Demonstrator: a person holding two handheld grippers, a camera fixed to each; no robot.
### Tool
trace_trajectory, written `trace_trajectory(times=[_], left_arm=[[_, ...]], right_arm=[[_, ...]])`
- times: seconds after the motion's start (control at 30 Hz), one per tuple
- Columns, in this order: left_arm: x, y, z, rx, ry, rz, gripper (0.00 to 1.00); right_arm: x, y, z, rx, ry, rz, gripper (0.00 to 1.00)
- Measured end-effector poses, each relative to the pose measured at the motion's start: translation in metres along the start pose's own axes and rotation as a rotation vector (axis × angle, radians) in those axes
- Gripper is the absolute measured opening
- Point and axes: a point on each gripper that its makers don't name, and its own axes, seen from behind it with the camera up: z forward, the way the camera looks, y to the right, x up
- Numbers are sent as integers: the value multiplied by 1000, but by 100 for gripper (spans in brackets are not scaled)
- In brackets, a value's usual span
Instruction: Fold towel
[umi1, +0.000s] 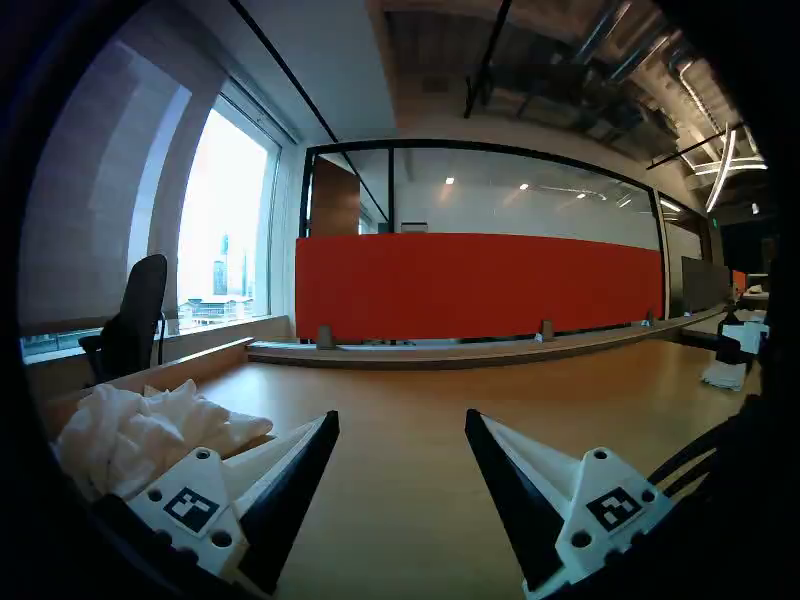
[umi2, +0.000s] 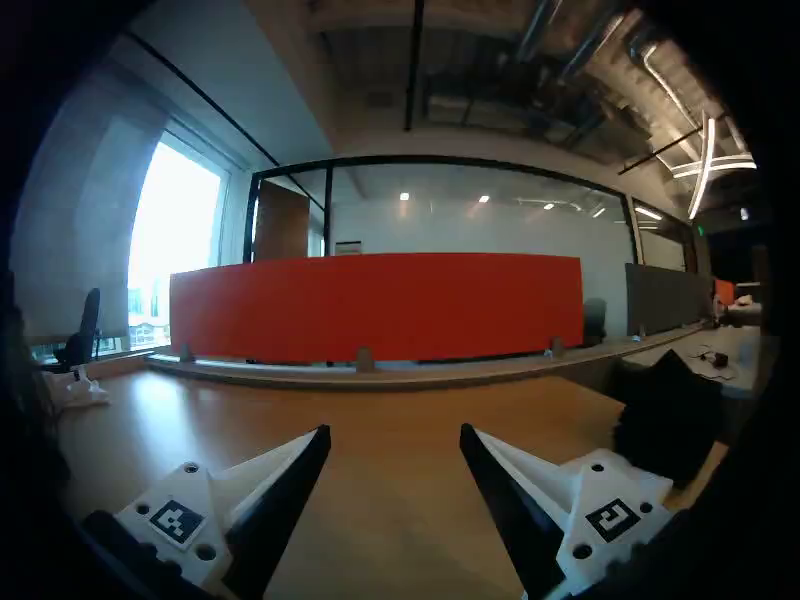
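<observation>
Left claw (umi1: 400, 420) and right claw (umi2: 395, 432) both gape, empty.

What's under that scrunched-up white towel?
The white towel lies in a crumpled heap on the wooden table. Its folds cover the spot beneath, so whether anything is tucked under it cannot be seen.

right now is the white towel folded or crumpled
Crumpled, not folded: the white towel lies in a loose, wrinkled heap on the wooden table, beside the open left gripper, whose fingers hold nothing.
</observation>
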Motion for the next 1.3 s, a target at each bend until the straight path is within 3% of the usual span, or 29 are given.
trace_trajectory(times=[0.5, 1.3], left_arm=[[0, 0, 0, 0, 0, 0, 94], [0, 0, 0, 0, 0, 0, 94]], right_arm=[[-17, -2, 1, 5, -15, -17, 100], [-8, -4, -4, 3, -7, -26, 100]])
